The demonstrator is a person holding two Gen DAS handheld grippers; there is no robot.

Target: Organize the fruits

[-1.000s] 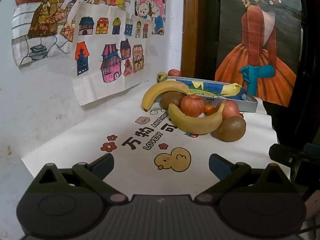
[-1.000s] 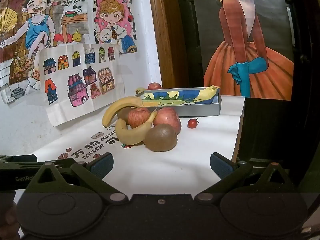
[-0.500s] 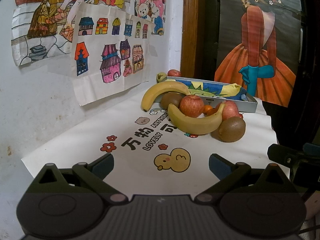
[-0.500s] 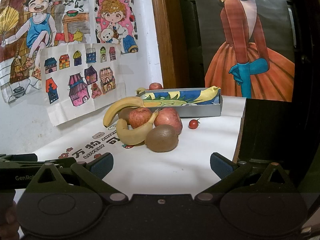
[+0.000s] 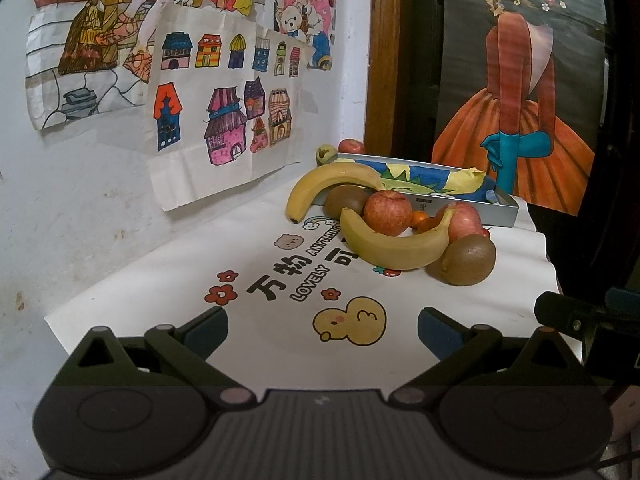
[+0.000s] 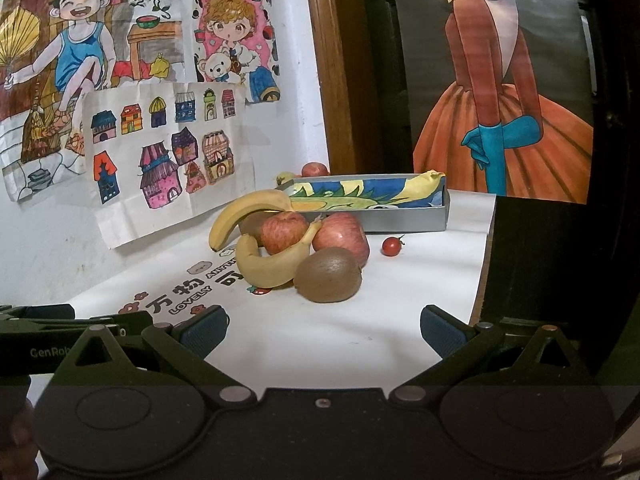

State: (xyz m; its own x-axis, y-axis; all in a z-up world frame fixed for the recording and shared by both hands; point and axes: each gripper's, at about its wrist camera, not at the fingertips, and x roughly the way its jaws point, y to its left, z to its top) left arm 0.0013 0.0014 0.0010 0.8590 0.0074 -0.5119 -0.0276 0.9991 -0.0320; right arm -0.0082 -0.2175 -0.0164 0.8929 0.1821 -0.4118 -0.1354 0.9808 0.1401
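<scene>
A heap of fruit lies mid-table: two bananas (image 5: 394, 246) (image 6: 244, 210), two red apples (image 5: 387, 212) (image 6: 342, 236), two kiwis (image 5: 466, 260) (image 6: 328, 274) and small orange fruits (image 5: 422, 218). A cherry tomato (image 6: 391, 246) sits apart on the right. Behind the heap stands a grey box (image 6: 404, 220) lined with a painted sheet. My left gripper (image 5: 322, 326) is open and holds nothing, short of the heap. My right gripper (image 6: 322, 326) is open too, with the near kiwi a little ahead of it.
White printed paper (image 5: 280, 320) covers the table; its right edge (image 6: 486, 248) drops off beside a dark door. Drawings hang on the wall (image 5: 80, 208) to the left. An apple (image 6: 314, 169) and a pear (image 5: 326, 154) lie behind the box. The other gripper (image 6: 36, 322) shows at left.
Both grippers have edged slightly toward the fruit heap, so the fruit looks a little nearer. Both stay open and nothing has been picked up.
</scene>
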